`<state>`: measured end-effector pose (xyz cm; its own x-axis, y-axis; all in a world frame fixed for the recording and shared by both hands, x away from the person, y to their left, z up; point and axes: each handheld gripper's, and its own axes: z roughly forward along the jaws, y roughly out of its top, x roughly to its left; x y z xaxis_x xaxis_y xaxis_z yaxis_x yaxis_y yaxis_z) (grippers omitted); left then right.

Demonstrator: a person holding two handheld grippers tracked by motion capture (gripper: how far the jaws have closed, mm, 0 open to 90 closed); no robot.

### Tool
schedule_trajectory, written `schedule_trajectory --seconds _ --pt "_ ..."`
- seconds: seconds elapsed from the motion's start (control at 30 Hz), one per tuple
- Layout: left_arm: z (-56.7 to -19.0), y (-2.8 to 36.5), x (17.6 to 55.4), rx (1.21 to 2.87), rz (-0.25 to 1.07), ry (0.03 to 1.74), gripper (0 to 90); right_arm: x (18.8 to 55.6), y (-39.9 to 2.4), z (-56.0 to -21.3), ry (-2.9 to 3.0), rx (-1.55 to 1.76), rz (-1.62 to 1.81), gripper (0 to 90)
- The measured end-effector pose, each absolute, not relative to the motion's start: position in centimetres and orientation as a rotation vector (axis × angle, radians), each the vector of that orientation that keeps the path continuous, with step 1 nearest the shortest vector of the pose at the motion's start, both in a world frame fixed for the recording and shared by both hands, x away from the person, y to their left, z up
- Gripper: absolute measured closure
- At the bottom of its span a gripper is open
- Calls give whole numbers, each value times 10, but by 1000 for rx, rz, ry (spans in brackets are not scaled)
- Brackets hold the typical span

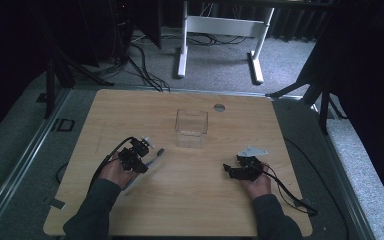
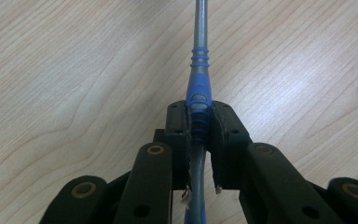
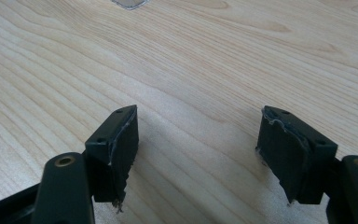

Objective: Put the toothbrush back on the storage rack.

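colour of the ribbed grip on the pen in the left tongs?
Blue, on a grey pen; the ribbed grip shows best in the left gripper view.

I count two grippers: left gripper at frame left, right gripper at right. One blue-grey pen. One clear box, centre. One table.

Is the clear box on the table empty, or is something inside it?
Empty: the high view shows only the wooden table through the upright, open-topped clear box.
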<state>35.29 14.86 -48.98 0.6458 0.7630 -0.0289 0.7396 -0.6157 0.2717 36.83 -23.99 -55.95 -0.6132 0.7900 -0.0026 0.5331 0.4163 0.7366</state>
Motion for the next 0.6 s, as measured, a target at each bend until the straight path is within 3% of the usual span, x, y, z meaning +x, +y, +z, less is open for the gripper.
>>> schedule_trajectory --seconds 0.6 --pt "-484 152 351 2545 176 1210 785 369 -240 -559 2328 1137 1020 286"
